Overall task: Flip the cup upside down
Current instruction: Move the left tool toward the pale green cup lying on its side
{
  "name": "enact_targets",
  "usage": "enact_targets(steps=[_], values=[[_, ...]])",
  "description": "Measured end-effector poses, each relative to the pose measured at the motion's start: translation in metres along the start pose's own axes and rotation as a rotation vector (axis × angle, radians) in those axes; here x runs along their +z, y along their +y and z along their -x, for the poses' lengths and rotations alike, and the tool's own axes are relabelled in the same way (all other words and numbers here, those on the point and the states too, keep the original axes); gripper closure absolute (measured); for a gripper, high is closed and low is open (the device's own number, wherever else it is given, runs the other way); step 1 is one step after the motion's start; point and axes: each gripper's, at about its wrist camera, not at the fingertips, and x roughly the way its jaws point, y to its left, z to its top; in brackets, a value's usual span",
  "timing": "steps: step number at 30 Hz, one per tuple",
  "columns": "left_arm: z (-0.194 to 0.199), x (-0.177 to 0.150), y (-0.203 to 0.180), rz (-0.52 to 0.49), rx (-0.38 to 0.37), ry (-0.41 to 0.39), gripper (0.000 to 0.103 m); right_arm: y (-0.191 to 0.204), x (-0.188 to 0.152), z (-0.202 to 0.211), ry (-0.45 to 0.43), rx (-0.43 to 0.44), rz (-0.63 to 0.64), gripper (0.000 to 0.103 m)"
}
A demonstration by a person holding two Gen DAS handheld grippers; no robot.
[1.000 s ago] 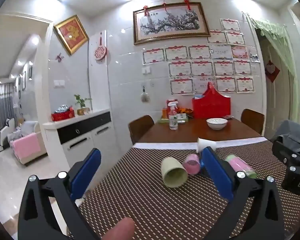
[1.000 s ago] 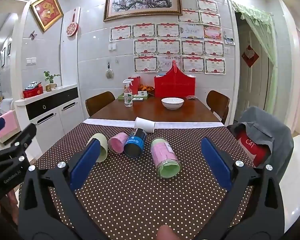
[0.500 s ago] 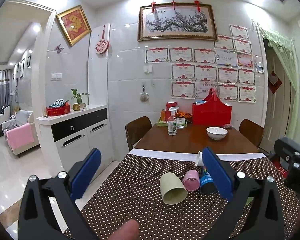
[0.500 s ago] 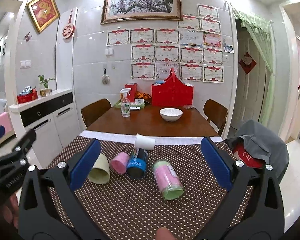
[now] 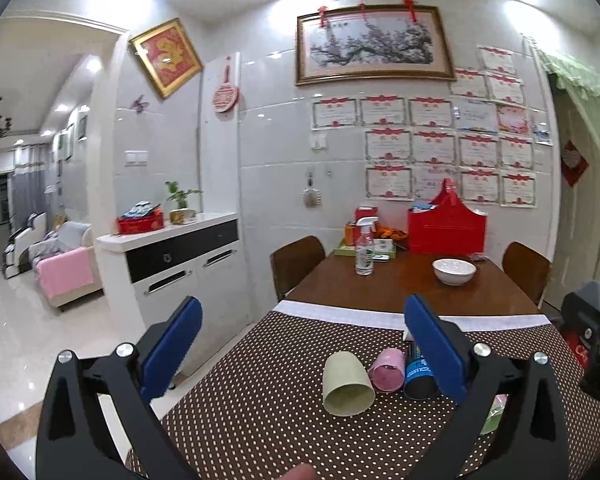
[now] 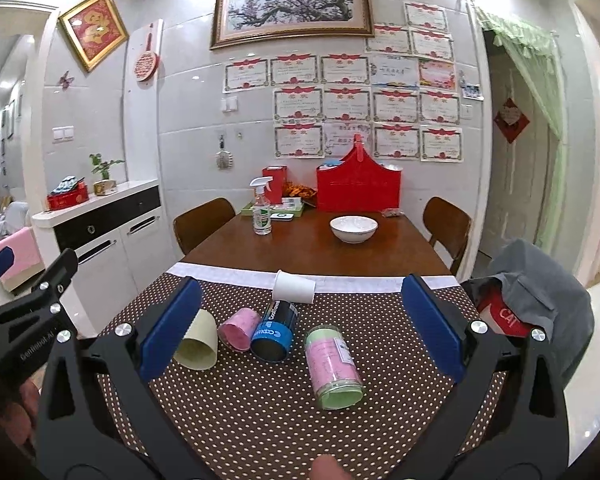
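Fingers of both grippers are gaping wide w/ nothing between the blue pads: left gripper and right gripper are hovering above the brown polka-dot tablecloth. Pale green plastic cup is lying on its side, mouth toward the cameras, touching the small pink cup. Beside that are lying a blue-black printed can, a pink-labelled green jar and a white paper cup. Further back, a white ceramic bowl is sitting on the wooden table.
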Motion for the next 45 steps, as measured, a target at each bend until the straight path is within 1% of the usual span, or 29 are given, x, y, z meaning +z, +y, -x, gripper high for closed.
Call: enact_targets(steps=[1, 3, 6, 12, 16, 19, 22, 25, 31, 41, 45], values=[[0.003, -0.002, -0.003, 0.009, 0.014, 0.006, 0.004, -0.005, -0.001, -0.002, 0.01, 0.008, -0.001, 0.005], [0.007, -0.005, -0.009, 0.012, 0.02, 0.012, 0.004, -0.016, -0.003, -0.007, 0.026, 0.023, -0.006, 0.005], [0.01, -0.008, -0.018, -0.006, 0.041, 0.02, 0.004, -0.028, -0.007, -0.009, 0.032, 0.031, -0.023, 0.005], [0.013, -0.009, -0.025, -0.019, 0.019, 0.038, 0.004, -0.038, -0.007, -0.011, 0.033, 0.031, -0.027, 0.005], [0.011, -0.005, -0.026, -0.03, -0.005, 0.033, 0.004, -0.035, -0.006, -0.008, 0.025, 0.002, -0.031, 0.005], [0.006, -0.003, -0.022, -0.03, -0.04, 0.036, 0.004, -0.032, -0.005, -0.005, 0.02, -0.032, -0.035, 0.005], [0.0, -0.004, -0.019, -0.031, -0.072, 0.047, 0.004, -0.026, -0.005, -0.004, 0.017, -0.063, -0.034, 0.005], [-0.009, -0.003, -0.014, -0.031, -0.092, 0.067, 0.004, -0.019, -0.003, -0.006, 0.024, -0.076, -0.031, 0.005], [-0.019, -0.004, -0.006, -0.007, -0.097, 0.08, 0.004, -0.005, -0.001, -0.012, 0.027, -0.081, -0.001, 0.005], [-0.047, -0.013, -0.007, -0.038, -0.094, 0.149, 0.004, 0.004, -0.001, -0.035, 0.057, -0.07, 0.015, 0.005], [-0.069, -0.019, -0.007, -0.049, -0.085, 0.214, 0.004, 0.002, -0.005, -0.048, 0.082, -0.071, 0.018, 0.005]])
